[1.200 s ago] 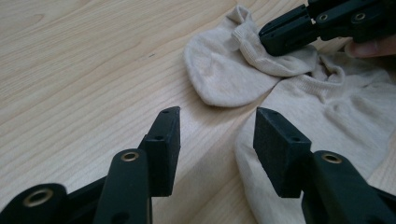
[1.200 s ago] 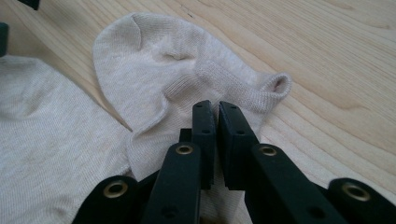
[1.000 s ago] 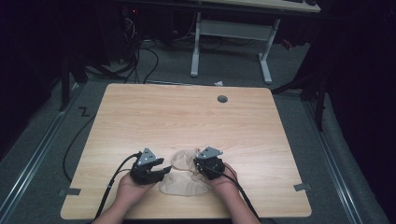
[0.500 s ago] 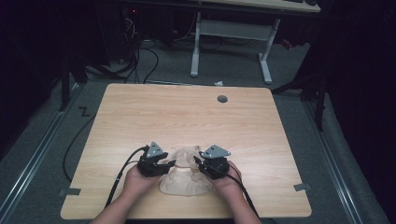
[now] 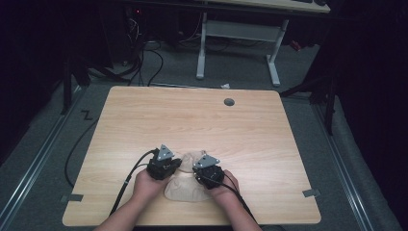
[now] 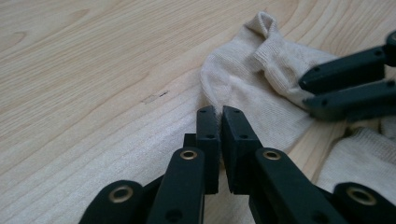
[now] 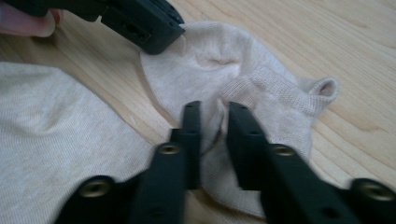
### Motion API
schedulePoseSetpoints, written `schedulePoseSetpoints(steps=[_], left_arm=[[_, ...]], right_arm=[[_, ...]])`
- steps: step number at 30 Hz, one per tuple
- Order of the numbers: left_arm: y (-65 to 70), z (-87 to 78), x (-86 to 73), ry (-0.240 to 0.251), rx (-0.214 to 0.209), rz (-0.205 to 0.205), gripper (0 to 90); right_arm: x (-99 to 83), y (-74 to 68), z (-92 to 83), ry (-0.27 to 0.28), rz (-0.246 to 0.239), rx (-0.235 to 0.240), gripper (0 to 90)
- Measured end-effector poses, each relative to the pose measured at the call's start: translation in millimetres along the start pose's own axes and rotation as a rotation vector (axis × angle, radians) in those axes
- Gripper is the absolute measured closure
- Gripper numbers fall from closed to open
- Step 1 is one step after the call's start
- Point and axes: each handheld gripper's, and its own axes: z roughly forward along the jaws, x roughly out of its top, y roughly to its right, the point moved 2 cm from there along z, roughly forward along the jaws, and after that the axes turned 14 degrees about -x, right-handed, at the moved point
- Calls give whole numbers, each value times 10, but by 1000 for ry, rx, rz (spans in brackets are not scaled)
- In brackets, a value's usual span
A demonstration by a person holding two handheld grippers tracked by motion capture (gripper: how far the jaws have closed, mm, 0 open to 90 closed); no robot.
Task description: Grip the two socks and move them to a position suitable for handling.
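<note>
Sock (image 5: 191,158), beige, crumpled, lies near the front edge of the table (image 5: 269,144), about mid-width; a second beige sock (image 5: 185,190) lies flat just in front of it, closer to that edge. Since a second ago both hands have drawn in toward each other over the socks, and the crumpled one looks more bunched up.

Left gripper (image 5: 174,167): jaws have just been closing, now down to a thin slit; in the left gripper view its tips (image 6: 221,114) sit at the sock's (image 6: 261,79) edge, and whether any fabric is pinched there is hard to tell. Right gripper (image 5: 197,169): jaws also just closing, narrow now, with a fold of the sock's ribbed cuff (image 7: 261,93) caught between them in the right gripper view (image 7: 215,109).

In the high view the grippers and hands cover much of both socks. The flat sock is cut off at the left of the right gripper view (image 7: 56,140), which is also blurred low down.
</note>
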Motion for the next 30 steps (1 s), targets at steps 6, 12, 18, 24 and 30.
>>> schedulePoseSetpoints(steps=[6,12,18,24,30], left_arm=[[-3,-11,5,1,14,13,874],[-12,-36,-1,-4,18,18,874],[-20,-52,-8,-6,23,20,874],[-36,-78,-15,-1,30,14,874],[-44,-84,-31,-11,35,12,872]], right_arm=[[13,87,-122,54,34,-21,882],[-48,306,-258,96,101,-70,882],[-146,516,-335,105,172,-110,881],[-279,646,-257,53,205,-132,877],[-391,719,-132,-15,236,-141,826]])
